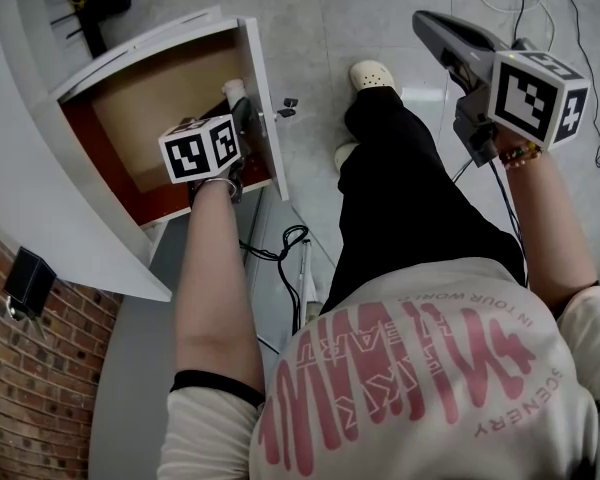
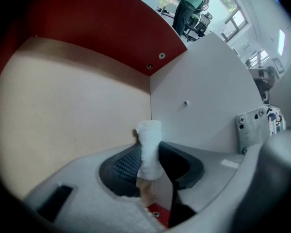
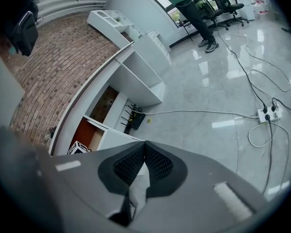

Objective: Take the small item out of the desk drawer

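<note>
**Left claw grips small white item inside open counter drawer**

The person's left arm (image 1: 215, 288) stretches steeply down into the open drawer (image 1: 263, 78) of the white counter (image 1: 40, 168), with the marker cube (image 1: 202, 148) riding on top at the wrist; the left claw (image 2: 148, 148) points at the corner where the drawer's tan bottom meets its white front panel, its ribbed pads pressed on either side of the small white item (image 2: 149, 132); the item is a rough-surfaced, roll-like piece held upright, its top rising clear above the pads; it sits inside the drawer just beside the front panel, and whether it touches the bottom cannot be told; the drawer's inner side walls are red. The right arm is bent and raised at the person's side, well apart from the drawer, over the glossy grey floor (image 3: 223, 101); the right claw (image 3: 144, 144) angles downward, its pads closed tip to tip with nothing between them.
</note>
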